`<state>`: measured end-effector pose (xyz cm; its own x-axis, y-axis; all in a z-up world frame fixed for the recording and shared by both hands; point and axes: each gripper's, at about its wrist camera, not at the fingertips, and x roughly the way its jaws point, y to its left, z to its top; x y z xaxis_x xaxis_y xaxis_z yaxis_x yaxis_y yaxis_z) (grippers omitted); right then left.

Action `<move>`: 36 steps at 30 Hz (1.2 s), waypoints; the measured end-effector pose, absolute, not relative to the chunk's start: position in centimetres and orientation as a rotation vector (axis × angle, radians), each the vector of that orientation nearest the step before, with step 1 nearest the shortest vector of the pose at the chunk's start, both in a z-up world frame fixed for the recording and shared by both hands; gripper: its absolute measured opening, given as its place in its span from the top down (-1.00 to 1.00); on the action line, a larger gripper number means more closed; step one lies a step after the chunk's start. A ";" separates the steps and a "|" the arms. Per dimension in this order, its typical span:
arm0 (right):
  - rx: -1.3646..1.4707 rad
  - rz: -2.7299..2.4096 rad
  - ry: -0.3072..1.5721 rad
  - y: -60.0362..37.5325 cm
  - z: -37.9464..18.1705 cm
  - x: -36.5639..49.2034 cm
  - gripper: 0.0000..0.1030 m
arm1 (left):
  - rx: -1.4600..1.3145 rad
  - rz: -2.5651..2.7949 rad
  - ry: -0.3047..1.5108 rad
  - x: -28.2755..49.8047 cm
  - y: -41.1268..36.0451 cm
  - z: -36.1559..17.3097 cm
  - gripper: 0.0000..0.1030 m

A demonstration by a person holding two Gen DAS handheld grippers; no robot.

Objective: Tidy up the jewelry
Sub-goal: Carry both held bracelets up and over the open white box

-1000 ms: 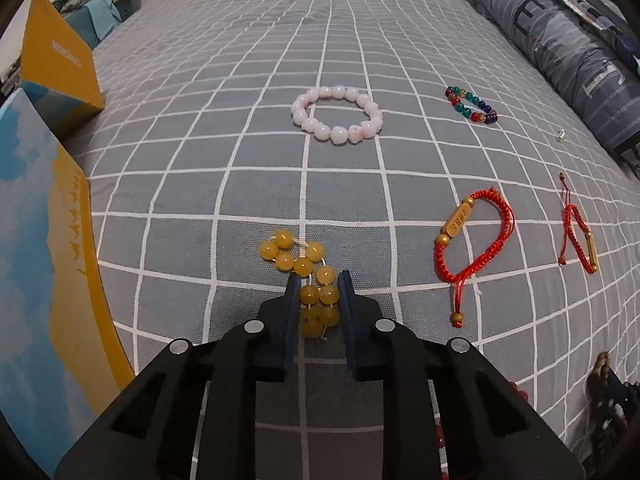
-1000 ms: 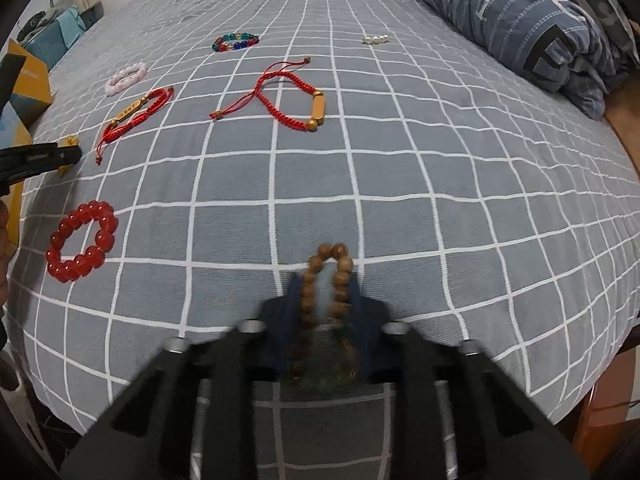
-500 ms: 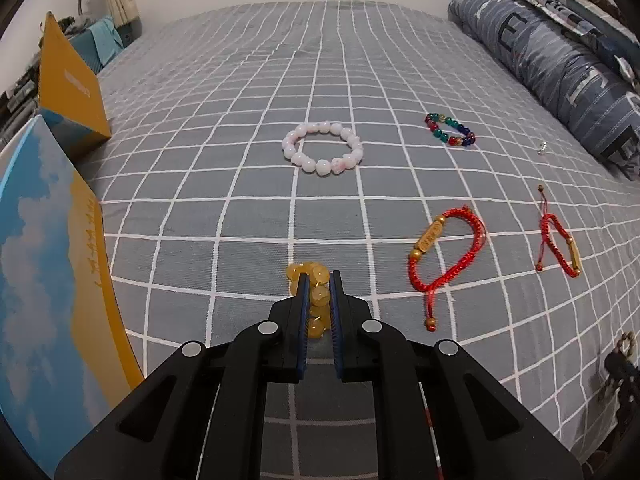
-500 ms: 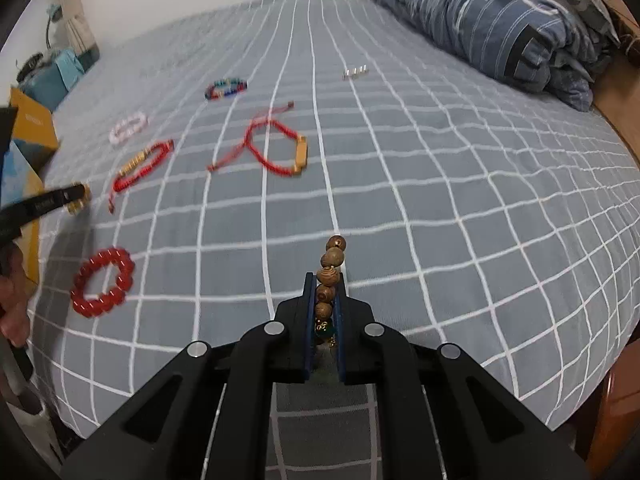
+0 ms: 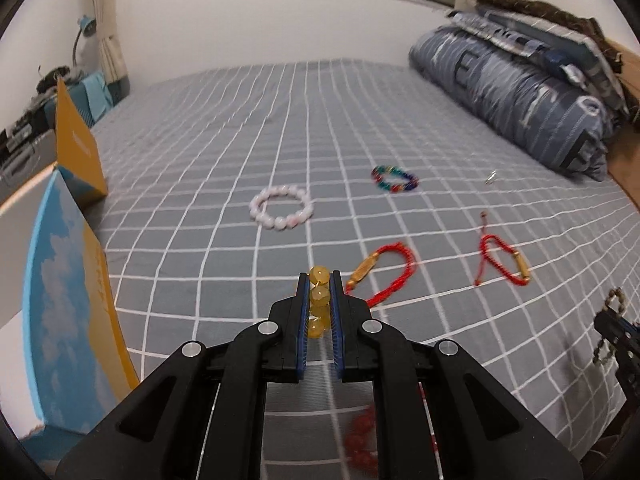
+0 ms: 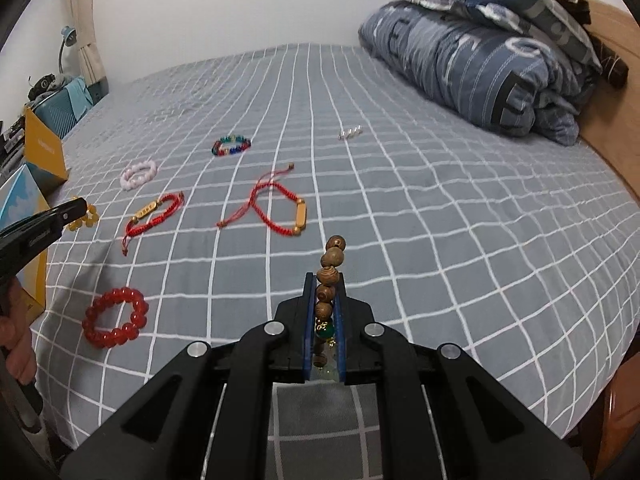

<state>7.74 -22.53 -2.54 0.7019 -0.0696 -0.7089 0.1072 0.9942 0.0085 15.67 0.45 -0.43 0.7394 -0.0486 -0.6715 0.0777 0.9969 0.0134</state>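
Observation:
My left gripper (image 5: 319,280) is shut on an amber bead bracelet (image 5: 319,298), lifted off the grey checked bedspread (image 5: 240,140). My right gripper (image 6: 324,280) is shut on a brown wooden bead bracelet (image 6: 330,270) with a green bead, also raised. On the bed lie a pink bead bracelet (image 5: 281,208), a multicoloured bead bracelet (image 5: 394,179), two red cord bracelets (image 5: 380,276) (image 5: 502,262) and a red bead bracelet (image 6: 115,317). In the right wrist view the left gripper (image 6: 76,210) shows at the left edge with the amber beads.
A blue and orange box (image 5: 60,300) stands at the left bed edge, an orange box (image 5: 74,144) behind it. A rolled blue duvet (image 5: 520,92) lies at the right. A small silver piece (image 6: 350,133) rests on the bedspread. A hand (image 6: 14,344) holds the left gripper's handle.
Both grippers closed on their bracelets and rose with them, tilting up so more of the room shows. The amber and wooden beads left the bedspread.

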 end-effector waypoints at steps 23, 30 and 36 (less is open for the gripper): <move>0.031 -0.099 0.666 -20.1 1.0 5.2 0.86 | 0.027 -0.075 0.644 9.1 1.2 4.1 0.82; 0.034 -0.083 0.668 -19.0 2.3 4.8 0.86 | 0.014 -0.041 0.643 7.5 2.9 6.0 0.82; 0.055 -0.052 0.691 -17.6 3.5 5.5 0.86 | 0.001 -0.022 0.643 6.7 4.5 7.5 0.82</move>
